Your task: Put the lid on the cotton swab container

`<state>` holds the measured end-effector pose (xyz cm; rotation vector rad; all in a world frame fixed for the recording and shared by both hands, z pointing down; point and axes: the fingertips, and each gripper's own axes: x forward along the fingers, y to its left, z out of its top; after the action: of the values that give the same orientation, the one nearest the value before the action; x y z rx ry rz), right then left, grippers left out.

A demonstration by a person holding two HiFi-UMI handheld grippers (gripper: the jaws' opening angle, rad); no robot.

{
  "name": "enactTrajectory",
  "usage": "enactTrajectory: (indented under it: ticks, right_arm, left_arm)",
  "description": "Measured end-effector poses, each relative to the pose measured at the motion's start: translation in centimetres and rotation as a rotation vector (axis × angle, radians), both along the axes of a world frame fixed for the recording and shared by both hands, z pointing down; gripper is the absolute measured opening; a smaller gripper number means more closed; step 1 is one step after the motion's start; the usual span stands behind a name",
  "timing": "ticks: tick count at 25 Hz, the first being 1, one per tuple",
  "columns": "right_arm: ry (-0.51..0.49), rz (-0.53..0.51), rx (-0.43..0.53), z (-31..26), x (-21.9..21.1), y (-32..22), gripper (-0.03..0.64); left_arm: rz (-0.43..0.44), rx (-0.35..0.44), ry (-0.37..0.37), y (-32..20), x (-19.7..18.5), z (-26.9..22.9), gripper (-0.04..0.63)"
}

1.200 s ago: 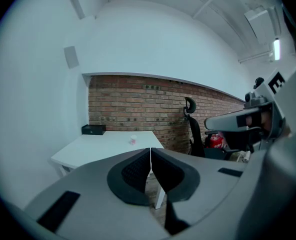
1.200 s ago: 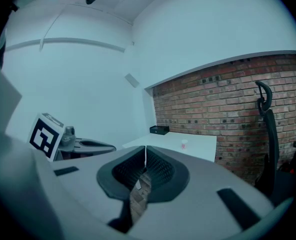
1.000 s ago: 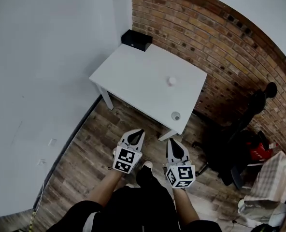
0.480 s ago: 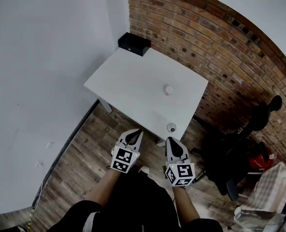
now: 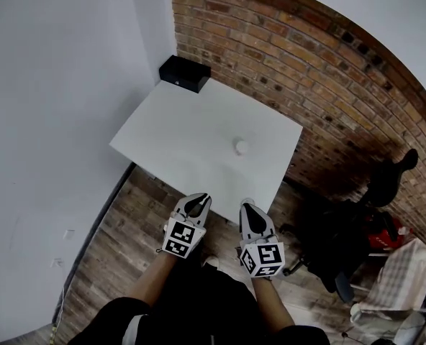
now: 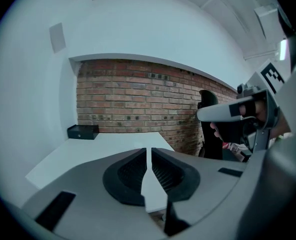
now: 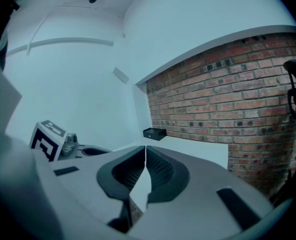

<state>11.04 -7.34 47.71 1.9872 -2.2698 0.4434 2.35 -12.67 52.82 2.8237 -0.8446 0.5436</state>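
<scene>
A small white round thing (image 5: 240, 147) stands on the white table (image 5: 177, 131), right of its middle. It is too small to tell whether it is the cotton swab container or the lid. My left gripper (image 5: 196, 203) and right gripper (image 5: 247, 208) hang side by side over the wooden floor at the table's near edge, both shut and empty. The left gripper view shows its jaws closed (image 6: 149, 152) and aimed over the table top (image 6: 83, 151). In the right gripper view the jaws (image 7: 145, 150) are likewise closed on nothing.
A black box (image 5: 183, 72) sits at the table's far left corner against the brick wall (image 5: 306, 63). A black office chair (image 5: 342, 239) and a red item (image 5: 383, 226) stand right of the table. A white wall (image 5: 47, 121) runs along the left.
The person has stepped closer: the table has shifted left and grown, and both grippers now reach its near edge. A second small round thing at that edge is now hidden behind the right gripper.
</scene>
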Motion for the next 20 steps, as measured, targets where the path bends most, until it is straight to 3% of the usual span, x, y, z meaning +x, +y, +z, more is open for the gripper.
enactTrajectory:
  ticks: [8,20]
  right_arm:
    - [0.003,0.098,-0.013,0.0,3.1,-7.5,0.023]
    - [0.014,0.251,-0.062,1.3,6.3,-13.5,0.023]
  left_arm:
    - [0.170,-0.011,-0.013,-6.7,3.7,1.4,0.027]
    - [0.372,-0.071,-0.076,-13.2,8.6,6.0,0.222]
